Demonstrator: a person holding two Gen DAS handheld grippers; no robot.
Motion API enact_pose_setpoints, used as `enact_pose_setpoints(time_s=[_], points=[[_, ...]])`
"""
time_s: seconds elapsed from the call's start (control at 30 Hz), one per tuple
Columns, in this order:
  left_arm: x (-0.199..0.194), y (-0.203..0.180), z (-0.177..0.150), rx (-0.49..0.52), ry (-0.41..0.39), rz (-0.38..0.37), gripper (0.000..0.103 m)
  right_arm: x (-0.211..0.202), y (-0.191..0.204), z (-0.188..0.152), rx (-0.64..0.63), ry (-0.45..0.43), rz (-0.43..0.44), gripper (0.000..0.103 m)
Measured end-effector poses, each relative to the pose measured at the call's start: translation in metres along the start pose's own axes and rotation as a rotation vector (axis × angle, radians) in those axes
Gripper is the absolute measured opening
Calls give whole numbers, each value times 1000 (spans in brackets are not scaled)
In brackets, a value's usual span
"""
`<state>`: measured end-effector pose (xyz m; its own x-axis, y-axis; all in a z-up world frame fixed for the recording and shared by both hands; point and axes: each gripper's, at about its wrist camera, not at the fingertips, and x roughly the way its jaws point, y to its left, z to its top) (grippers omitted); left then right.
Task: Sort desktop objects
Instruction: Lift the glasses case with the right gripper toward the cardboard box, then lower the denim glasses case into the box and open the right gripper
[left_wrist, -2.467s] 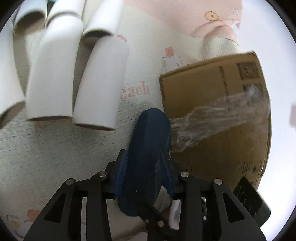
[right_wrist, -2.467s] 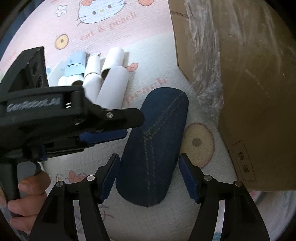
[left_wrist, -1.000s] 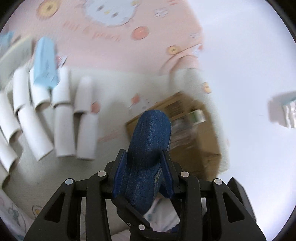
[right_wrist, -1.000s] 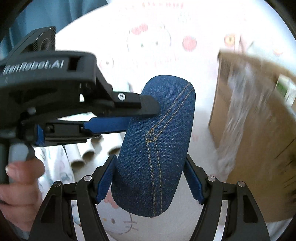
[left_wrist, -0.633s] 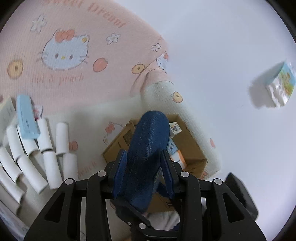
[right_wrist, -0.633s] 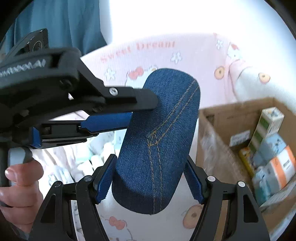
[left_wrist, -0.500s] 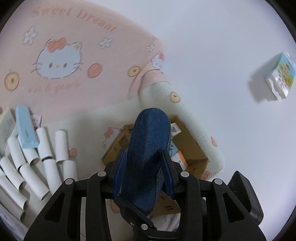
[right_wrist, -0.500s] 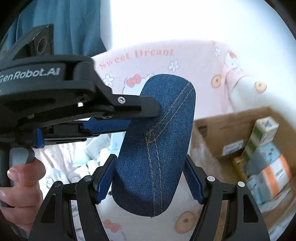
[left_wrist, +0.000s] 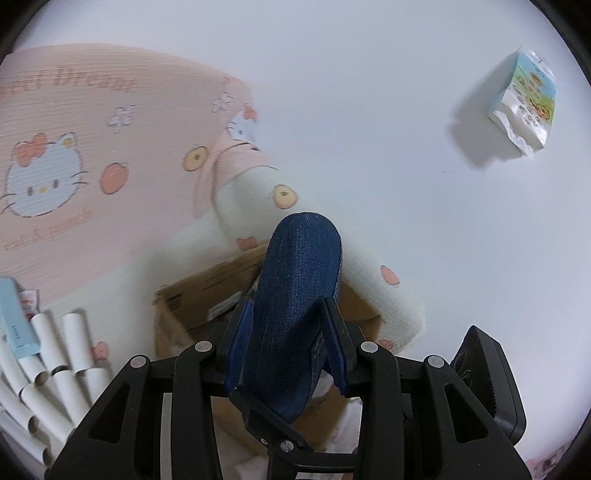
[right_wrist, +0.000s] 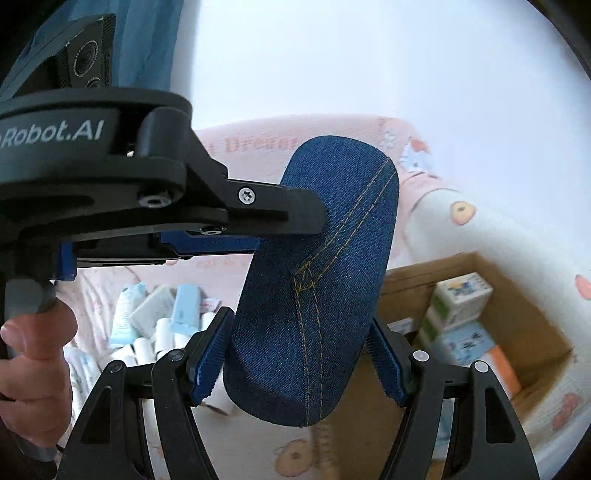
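The denim-covered case (left_wrist: 295, 314) is up in the air, clear of the pink cartoon-cat blanket (left_wrist: 110, 147), and both grippers have hold of it. The left gripper (left_wrist: 287, 354) is clamped across the narrow sides of the case, its blue-padded fingers (left_wrist: 334, 347) pressed flat against the denim; in the right wrist view the same gripper reaches in from the left, with a bare hand (right_wrist: 37, 369) wrapped around its handle. The right gripper (right_wrist: 301, 363) brackets the lower, wider end of the case (right_wrist: 314, 288), its ribbed blue fingers (right_wrist: 210, 358) lying against both edges, so it too is closed on the case. The case stands tilted, its yellow-stitched seam running up the face. Below and to the right sits an open cardboard box (right_wrist: 517, 314) on the blanket, holding several small cartons (right_wrist: 461, 295) standing inside. White cardboard tubes (left_wrist: 48, 376) lie in rows at the left, with a pale blue box (left_wrist: 14, 321) resting on them. Away on the white surface, well apart from everything else, lies a small printed packet (left_wrist: 524, 99).
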<state>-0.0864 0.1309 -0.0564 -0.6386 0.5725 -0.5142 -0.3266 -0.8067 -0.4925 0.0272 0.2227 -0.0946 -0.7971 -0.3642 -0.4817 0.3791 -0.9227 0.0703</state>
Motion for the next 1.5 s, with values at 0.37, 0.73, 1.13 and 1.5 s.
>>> enact_pose_setpoints(time_s=[0.37, 0.73, 1.13, 1.5], points=[[47, -8, 12, -99, 37, -107, 41, 3, -59, 20, -38, 56, -52, 69], [104, -10, 0, -190, 108, -101, 41, 29, -109, 19, -83, 176, -40, 69], [170, -26, -3, -254, 207, -188, 41, 41, -169, 9, -128, 271, -119, 69], [234, 5, -32, -514, 324, -290, 40, 77, -209, -8, -225, 424, -211, 65]])
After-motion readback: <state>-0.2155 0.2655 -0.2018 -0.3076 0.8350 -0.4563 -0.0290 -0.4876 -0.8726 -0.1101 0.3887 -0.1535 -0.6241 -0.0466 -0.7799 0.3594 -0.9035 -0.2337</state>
